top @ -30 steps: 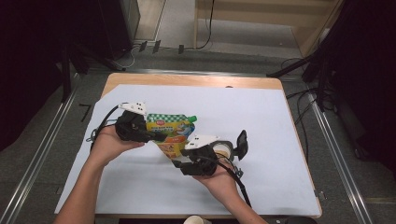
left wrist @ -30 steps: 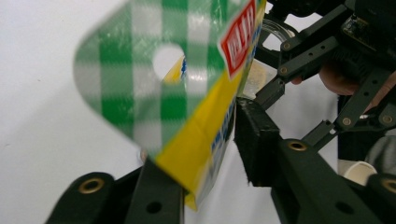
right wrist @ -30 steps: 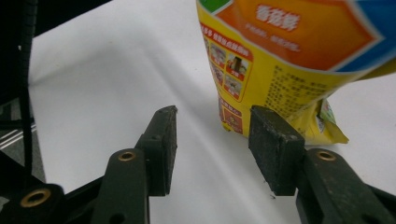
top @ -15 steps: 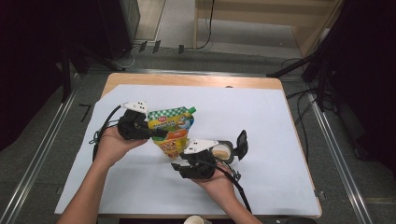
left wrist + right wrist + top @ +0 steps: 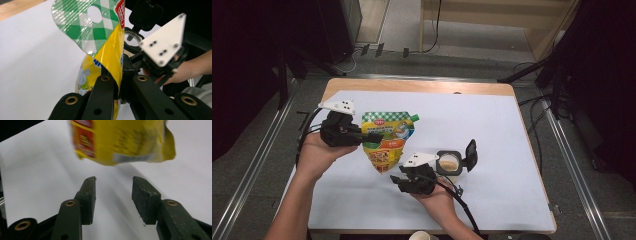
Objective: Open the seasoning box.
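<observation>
A yellow spout pouch (image 5: 387,140) with a green checked top and a green cap is held above the white table cover. My left gripper (image 5: 371,136) is shut on its left edge; in the left gripper view the pouch (image 5: 105,47) stands pinched between the black jaws. My right gripper (image 5: 398,179) sits lower right of the pouch, open and empty. In the right gripper view the pouch's bottom (image 5: 120,140) hangs just beyond the open fingers (image 5: 90,192). A small open jar (image 5: 448,162) with a black flip lid (image 5: 471,152) stands to the right of my right gripper.
The white cover (image 5: 492,125) spreads over a wooden table (image 5: 412,86). Metal rails (image 5: 257,165) run along both sides. Cables and dark stands lie on the floor beyond the far edge. A round pale object (image 5: 423,236) peeks in at the bottom edge.
My left gripper has lifted and turned the pouch toward the left. My right gripper has let go of the pouch's lower end and drawn back toward the front edge.
</observation>
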